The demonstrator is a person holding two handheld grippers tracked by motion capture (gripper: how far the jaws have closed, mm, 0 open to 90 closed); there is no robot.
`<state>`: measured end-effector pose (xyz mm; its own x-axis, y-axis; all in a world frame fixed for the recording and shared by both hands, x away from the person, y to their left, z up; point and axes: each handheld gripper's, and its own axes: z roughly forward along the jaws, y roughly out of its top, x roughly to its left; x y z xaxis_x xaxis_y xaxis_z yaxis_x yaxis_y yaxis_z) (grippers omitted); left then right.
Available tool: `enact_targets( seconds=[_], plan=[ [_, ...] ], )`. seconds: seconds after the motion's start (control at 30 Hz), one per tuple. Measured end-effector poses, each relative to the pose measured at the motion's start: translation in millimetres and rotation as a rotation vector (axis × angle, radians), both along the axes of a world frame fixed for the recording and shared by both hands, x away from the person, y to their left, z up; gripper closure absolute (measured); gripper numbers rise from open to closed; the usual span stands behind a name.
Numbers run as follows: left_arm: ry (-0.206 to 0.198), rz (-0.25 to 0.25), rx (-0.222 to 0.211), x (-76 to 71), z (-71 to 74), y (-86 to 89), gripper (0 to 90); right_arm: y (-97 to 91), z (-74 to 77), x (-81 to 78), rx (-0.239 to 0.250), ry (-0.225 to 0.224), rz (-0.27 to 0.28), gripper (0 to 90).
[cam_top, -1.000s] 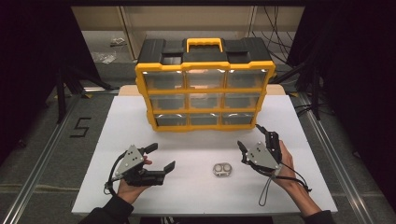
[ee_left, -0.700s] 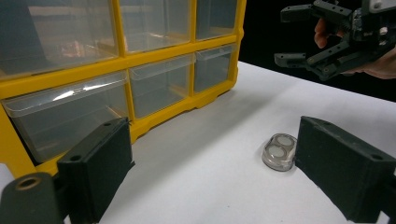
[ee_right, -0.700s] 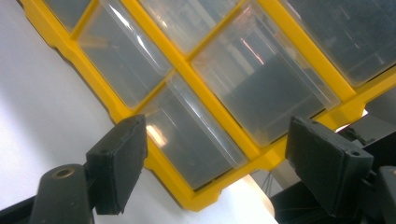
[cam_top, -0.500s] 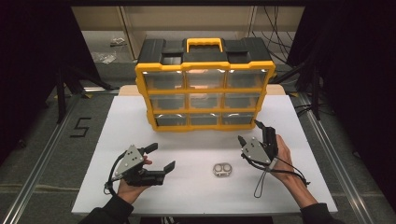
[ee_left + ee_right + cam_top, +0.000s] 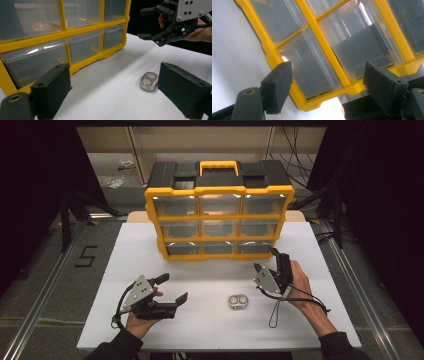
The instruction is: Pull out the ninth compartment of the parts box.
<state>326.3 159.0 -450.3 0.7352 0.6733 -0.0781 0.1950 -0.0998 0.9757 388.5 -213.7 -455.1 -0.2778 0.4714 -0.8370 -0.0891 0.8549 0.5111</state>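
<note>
Reaching for the bottom-right drawer (image 5: 255, 247) of the yellow organizer (image 5: 220, 215), the right tongs (image 5: 264, 259) hung just in front of that corner, jaws wide and empty. In the right gripper view the right tongs (image 5: 327, 87) bracketed the clear drawer front (image 5: 312, 67) at a steep roll, with no contact yet.

The left tongs (image 5: 175, 287) sat low over the near-left worktop (image 5: 150, 245), also wide, holding nothing. A small clear case (image 5: 237, 302) lay flat on the worktop between the two hands, apart from both. We also saw it just beside the left tongs' (image 5: 112, 92) far jaw in the left gripper view, case (image 5: 149, 81) untouched.

Risks as we judged them:
- The drawer pull was a thin clear lip and hard to read through the glare. With the tongs rolled that far, one pad could land on the yellow frame instead, and the pull would drag the whole organizer.
- Nothing braced the organizer. The left tongs were well away from it, so a stiff drawer could slide or tip the box toward us.
- A shallow pinch on slick plastic could slip off and the drawer would not open.
- Yanked too far, the drawer could come right out of its slot.
- The right gripper's cable (image 5: 274, 312) looped near the case, so a sweep back could snag or knock it.
- The case looked smooth and low, so a later pick from the top could squirt it sideways.
</note>
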Motion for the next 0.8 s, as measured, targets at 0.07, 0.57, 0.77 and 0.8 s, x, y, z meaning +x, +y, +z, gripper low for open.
enact_targets(
  seconds=[0.07, 0.57, 0.77, 0.8],
  plan=[
    [-0.001, -0.001, 0.0, -0.2, 0.1, 0.1, 10.7, 0.4, -0.6, 0.9, -0.013, -0.008, -0.001, 24.7],
    [0.001, -0.005, -0.004, -0.2, 0.0, 0.0, 10.8, 4.8, -11.8, 20.5, -0.158, -0.059, -0.006, 27.0],
    [0.002, -0.007, -0.004, -0.3, -0.2, 0.0, 10.9, 6.2, -13.6, 27.4, -0.197, -0.073, -0.006, 28.7],
    [0.001, -0.007, -0.004, -0.3, -0.2, 0.1, 10.8, 6.5, -14.2, 29.2, -0.217, -0.087, -0.005, 28.7]
  ],
)
